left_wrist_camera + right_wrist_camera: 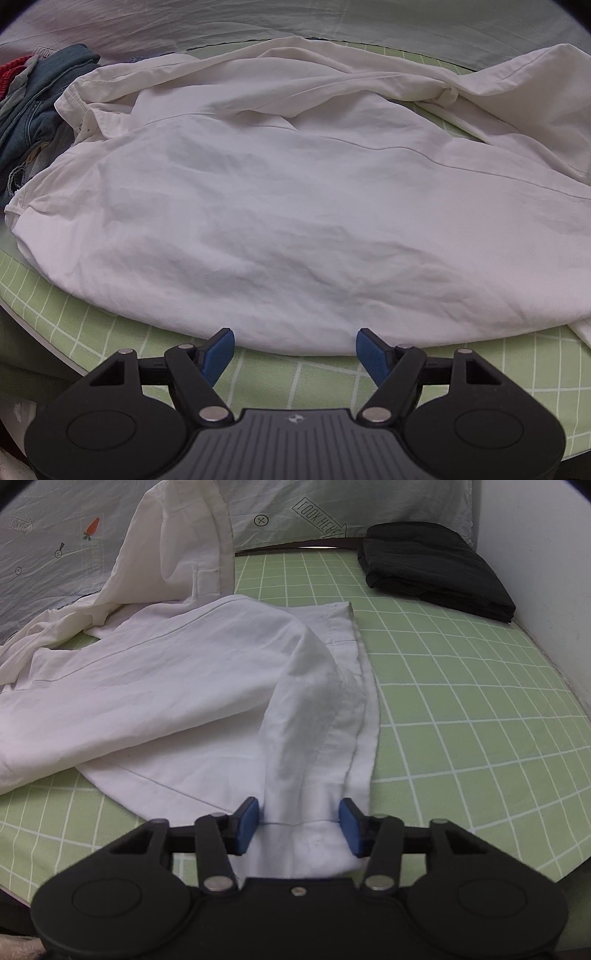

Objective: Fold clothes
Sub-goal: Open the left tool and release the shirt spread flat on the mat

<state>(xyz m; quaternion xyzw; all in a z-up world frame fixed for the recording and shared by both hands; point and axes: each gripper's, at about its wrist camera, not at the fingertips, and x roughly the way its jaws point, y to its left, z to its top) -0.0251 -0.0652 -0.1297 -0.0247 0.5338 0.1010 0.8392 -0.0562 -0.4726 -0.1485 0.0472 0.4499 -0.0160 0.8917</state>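
Note:
A white shirt (295,221) lies spread and wrinkled over a green checked sheet (303,376). My left gripper (295,349) hovers open at the shirt's near edge, with nothing between its blue pads (218,354). In the right wrist view the same shirt (166,686) shows its hem and one sleeve draped up against the bedding. My right gripper (299,821) has a raised ridge of the shirt's hem bunched between its blue pads (245,823), and both pads touch the cloth.
A folded black garment (436,568) rests at the far right of the sheet (461,701), by a white wall (546,572). Jeans (33,110) and something red (11,70) are piled at the left. Grey printed bedding (55,554) lines the back.

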